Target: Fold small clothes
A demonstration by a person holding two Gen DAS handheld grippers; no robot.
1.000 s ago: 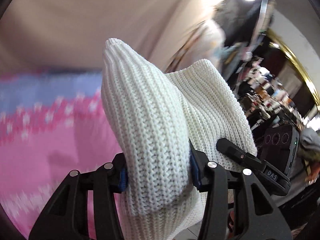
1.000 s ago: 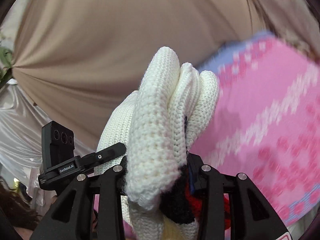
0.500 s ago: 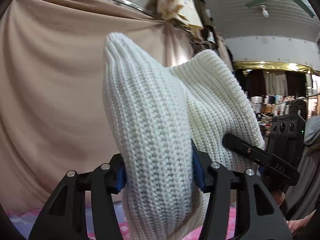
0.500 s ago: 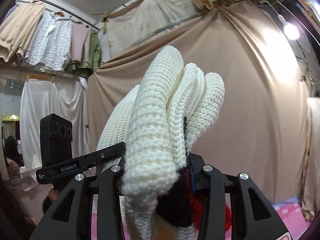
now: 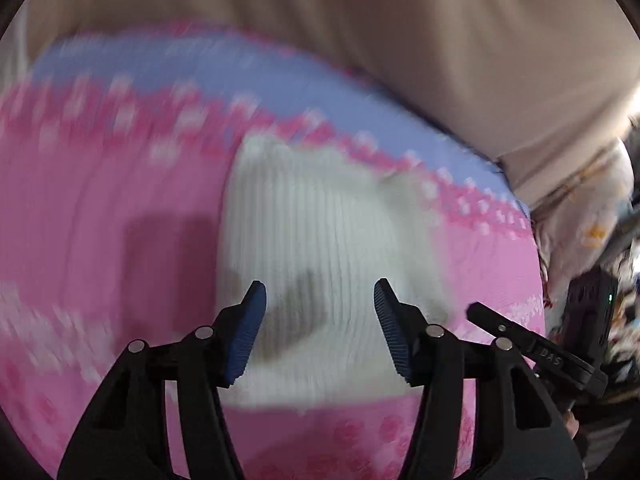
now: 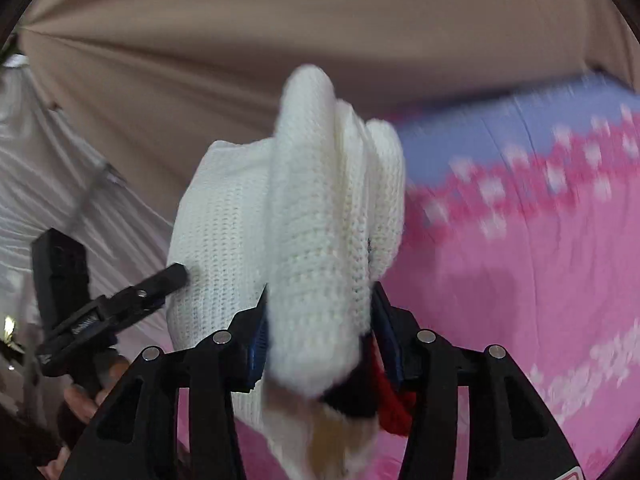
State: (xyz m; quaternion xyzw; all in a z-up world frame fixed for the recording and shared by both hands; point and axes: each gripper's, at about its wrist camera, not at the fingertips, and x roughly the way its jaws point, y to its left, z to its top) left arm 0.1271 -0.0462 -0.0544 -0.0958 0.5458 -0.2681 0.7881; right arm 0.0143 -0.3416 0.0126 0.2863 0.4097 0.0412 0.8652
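A small white ribbed knit garment (image 5: 320,240) lies blurred on the pink and blue patterned cloth (image 5: 100,200) in the left wrist view. My left gripper (image 5: 320,320) is open above it, with nothing between its blue pads. In the right wrist view my right gripper (image 6: 318,332) is shut on a bunched edge of the white knit garment (image 6: 320,208), which stands up between its fingers. Black and red knit patches (image 6: 380,404) show low in that grip. The other gripper (image 6: 100,312) shows at the left of that view.
A beige curtain (image 6: 240,40) hangs behind the pink cloth (image 6: 520,280). White drapery (image 6: 60,184) hangs at the left of the right wrist view. Shop clutter (image 5: 616,248) lies at the far right of the left wrist view.
My left gripper has let go of the knit garment and opened. Both views swung down from the curtain to the pink cloth. My right gripper still holds its edge.
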